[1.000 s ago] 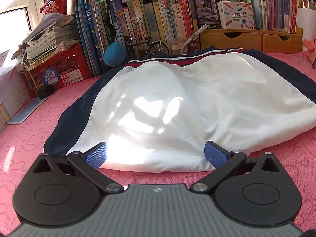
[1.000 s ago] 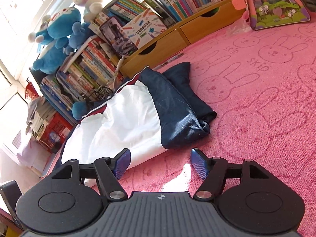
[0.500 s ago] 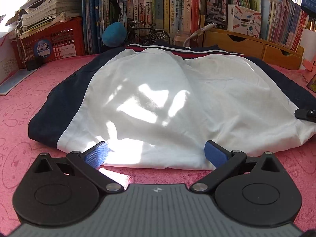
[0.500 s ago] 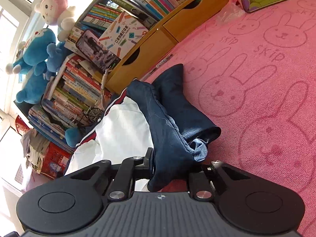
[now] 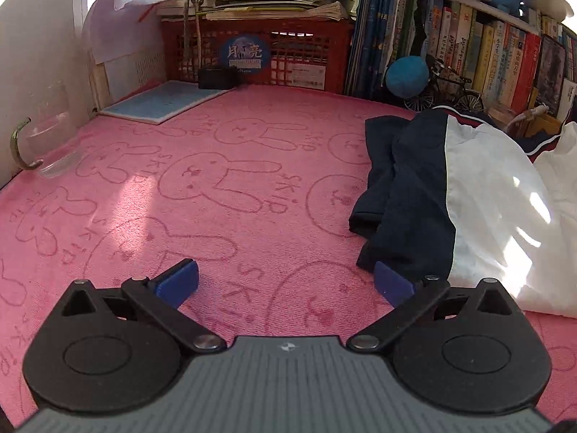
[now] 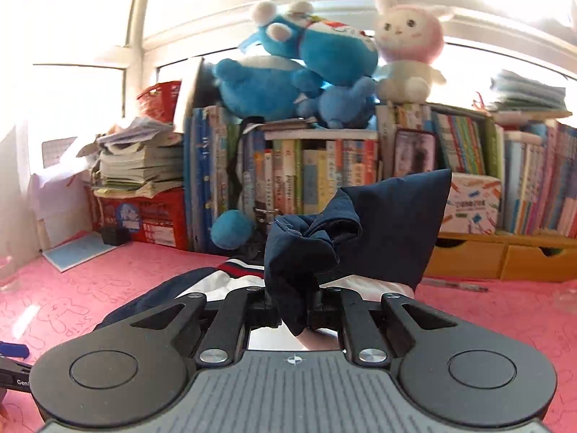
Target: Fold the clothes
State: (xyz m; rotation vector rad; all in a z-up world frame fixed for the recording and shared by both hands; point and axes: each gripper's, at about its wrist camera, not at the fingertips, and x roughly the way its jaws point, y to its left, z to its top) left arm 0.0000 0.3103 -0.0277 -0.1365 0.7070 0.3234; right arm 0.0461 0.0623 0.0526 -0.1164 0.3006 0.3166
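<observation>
At our left a wide stretch of pink bunny-print towel [image 5: 216, 187], stamped "SKIP", lies before our left gripper [image 5: 285, 281], whose blue pads stand spread with nothing between them. The navy-and-white jacket [image 5: 468, 195] lies crumpled just right of it. Our right gripper [image 6: 292, 306] pinches its thin navy sleeve [image 6: 360, 231], raised, apparently the cuff.

One jacket [image 5: 468, 198]; two grippers, left [image 5: 285, 281] and right [image 6: 292, 303]; one red crate [image 5: 259, 54]; one glass [image 5: 47, 133] (left of left fingers [image 5: 178, 278]); two wooden drawers [image 6: 505, 259]; one toy bicycle [image 5: 443, 90].
</observation>
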